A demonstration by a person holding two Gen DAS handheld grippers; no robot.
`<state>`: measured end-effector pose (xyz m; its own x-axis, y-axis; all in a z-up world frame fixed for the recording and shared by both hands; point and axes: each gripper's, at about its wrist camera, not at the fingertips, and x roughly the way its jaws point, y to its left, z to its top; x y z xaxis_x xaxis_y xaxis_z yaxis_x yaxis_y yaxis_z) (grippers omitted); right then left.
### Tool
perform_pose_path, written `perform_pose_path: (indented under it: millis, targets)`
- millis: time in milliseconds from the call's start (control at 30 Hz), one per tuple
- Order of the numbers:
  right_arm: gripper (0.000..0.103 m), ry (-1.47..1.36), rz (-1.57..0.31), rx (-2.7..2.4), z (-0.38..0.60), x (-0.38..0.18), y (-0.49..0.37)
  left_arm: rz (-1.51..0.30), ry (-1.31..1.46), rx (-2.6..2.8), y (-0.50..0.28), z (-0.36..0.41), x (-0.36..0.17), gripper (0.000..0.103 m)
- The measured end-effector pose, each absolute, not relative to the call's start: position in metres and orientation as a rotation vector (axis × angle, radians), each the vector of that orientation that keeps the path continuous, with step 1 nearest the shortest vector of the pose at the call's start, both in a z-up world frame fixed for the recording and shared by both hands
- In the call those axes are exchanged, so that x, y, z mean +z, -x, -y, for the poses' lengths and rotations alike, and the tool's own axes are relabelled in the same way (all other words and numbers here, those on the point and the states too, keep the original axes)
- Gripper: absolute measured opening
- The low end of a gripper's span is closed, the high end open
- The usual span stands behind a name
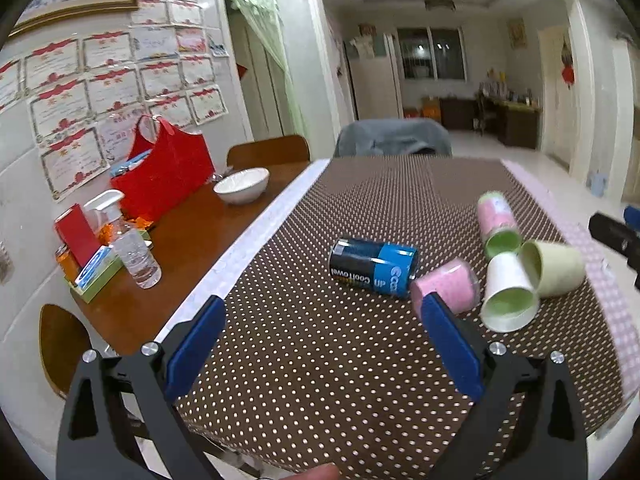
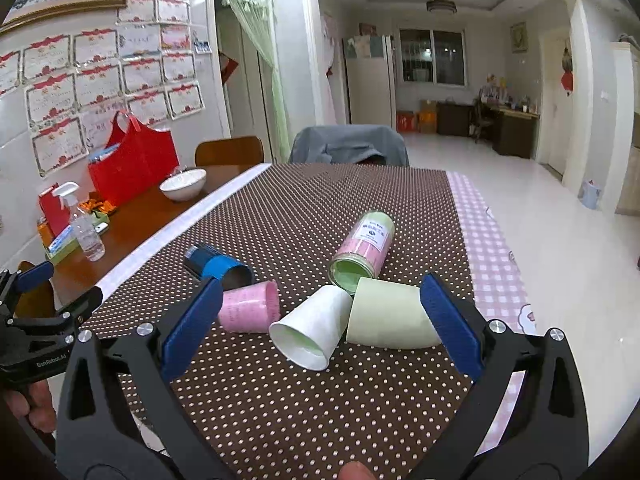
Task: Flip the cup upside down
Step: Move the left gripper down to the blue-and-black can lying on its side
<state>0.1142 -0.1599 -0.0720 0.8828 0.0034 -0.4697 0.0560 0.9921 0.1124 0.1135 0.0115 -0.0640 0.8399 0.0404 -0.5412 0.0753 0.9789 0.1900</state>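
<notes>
Several cups lie on their sides on the brown dotted tablecloth (image 1: 320,360). A white cup with green inside (image 1: 508,296) (image 2: 310,330) lies in the middle of the group. A pale green cup (image 1: 554,266) (image 2: 386,314) touches it. A small pink cup (image 1: 446,286) (image 2: 250,308), a tall pink and green can (image 1: 498,224) (image 2: 362,250) and a blue can (image 1: 372,266) (image 2: 220,266) lie around them. My left gripper (image 1: 324,320) is open and empty, short of the pink cup. My right gripper (image 2: 320,304) is open and empty, with the white and pale green cups between its fingers' line of sight.
A wooden table (image 1: 172,264) to the left holds a white bowl (image 1: 241,185), a red bag (image 1: 168,168), a spray bottle (image 1: 106,210), a water bottle (image 1: 136,256) and boxes. A chair with a grey jacket (image 1: 394,138) stands at the far end. A pink checked cloth (image 2: 492,248) covers the right edge.
</notes>
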Motion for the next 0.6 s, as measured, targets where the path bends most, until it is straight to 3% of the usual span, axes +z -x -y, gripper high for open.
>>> perform_pose_path:
  millis: [600]
  targets:
    - [0.097,-0.125,-0.692,-0.057,0.165,-0.099,-0.200,-0.752,-0.431,-0.151,-0.235,-0.011,-0.100,0.096]
